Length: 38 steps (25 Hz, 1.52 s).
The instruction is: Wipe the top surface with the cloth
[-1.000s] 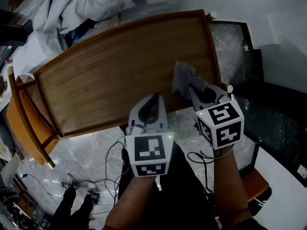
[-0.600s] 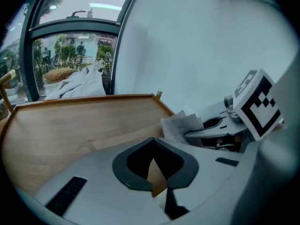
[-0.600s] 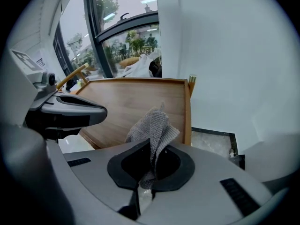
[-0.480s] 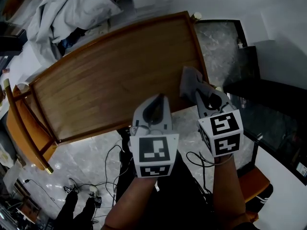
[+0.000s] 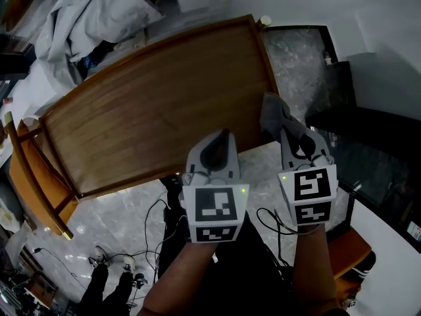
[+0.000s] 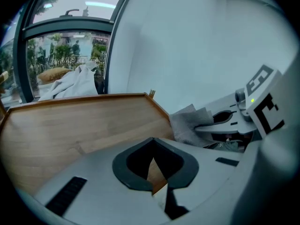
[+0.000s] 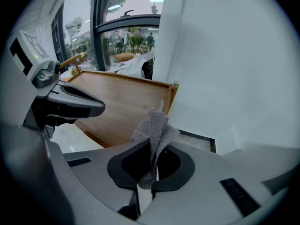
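The wooden table top point(image 5: 151, 104) with a raised rim fills the middle of the head view. A grey cloth point(image 5: 273, 114) sticks out of my right gripper point(image 5: 287, 131), which is shut on it at the table's right rim near the front corner. In the right gripper view the cloth point(image 7: 157, 125) stands bunched between the jaws of that gripper point(image 7: 154, 146), and the table point(image 7: 122, 100) lies beyond to the left. My left gripper point(image 5: 220, 142) hovers at the table's front edge, shut with nothing in it. In the left gripper view the left gripper point(image 6: 153, 144) faces the table point(image 6: 79, 130), with the cloth point(image 6: 187, 123) to its right.
A heap of white fabric point(image 5: 92, 12) lies behind the table. A wooden chair frame point(image 5: 26, 170) stands at the left. Cables point(image 5: 131, 262) trail over the marble floor below. A dark glass panel point(image 5: 342, 84) and an orange seat point(image 5: 345, 245) are at the right.
My right gripper has carried the cloth rightward, from over the table's near right part to its right rim. The left gripper has kept its place at the front edge.
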Each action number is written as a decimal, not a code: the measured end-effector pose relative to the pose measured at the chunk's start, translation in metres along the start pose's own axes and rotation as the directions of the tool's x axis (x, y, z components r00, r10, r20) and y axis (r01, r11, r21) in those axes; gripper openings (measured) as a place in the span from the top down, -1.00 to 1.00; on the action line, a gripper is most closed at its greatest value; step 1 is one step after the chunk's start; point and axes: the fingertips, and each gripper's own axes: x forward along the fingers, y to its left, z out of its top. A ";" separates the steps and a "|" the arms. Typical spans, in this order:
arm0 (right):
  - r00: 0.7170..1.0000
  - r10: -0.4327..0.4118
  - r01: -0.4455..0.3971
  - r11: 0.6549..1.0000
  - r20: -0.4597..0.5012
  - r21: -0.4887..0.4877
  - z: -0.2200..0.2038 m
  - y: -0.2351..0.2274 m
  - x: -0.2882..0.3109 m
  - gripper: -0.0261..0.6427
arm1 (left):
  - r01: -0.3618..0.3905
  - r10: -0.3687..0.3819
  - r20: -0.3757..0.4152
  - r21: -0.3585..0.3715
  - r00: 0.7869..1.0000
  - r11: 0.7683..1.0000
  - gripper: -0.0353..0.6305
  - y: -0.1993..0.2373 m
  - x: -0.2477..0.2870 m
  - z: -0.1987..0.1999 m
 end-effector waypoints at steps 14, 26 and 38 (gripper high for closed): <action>0.974 0.080 -0.066 0.995 0.210 -0.074 0.068 0.061 -0.033 0.84 | -0.026 0.029 0.050 -0.055 0.998 0.998 0.86 0.040 -0.046 -0.008; 0.654 0.713 -0.695 0.698 0.252 -0.171 0.159 0.378 -0.023 0.84 | -0.365 0.395 0.133 -0.205 0.909 0.908 0.86 0.221 -0.235 -0.073; 0.480 0.872 -0.868 0.488 0.097 -0.091 0.143 0.531 -0.010 0.84 | -0.415 0.445 0.117 -0.216 0.888 0.884 0.86 0.267 -0.309 -0.116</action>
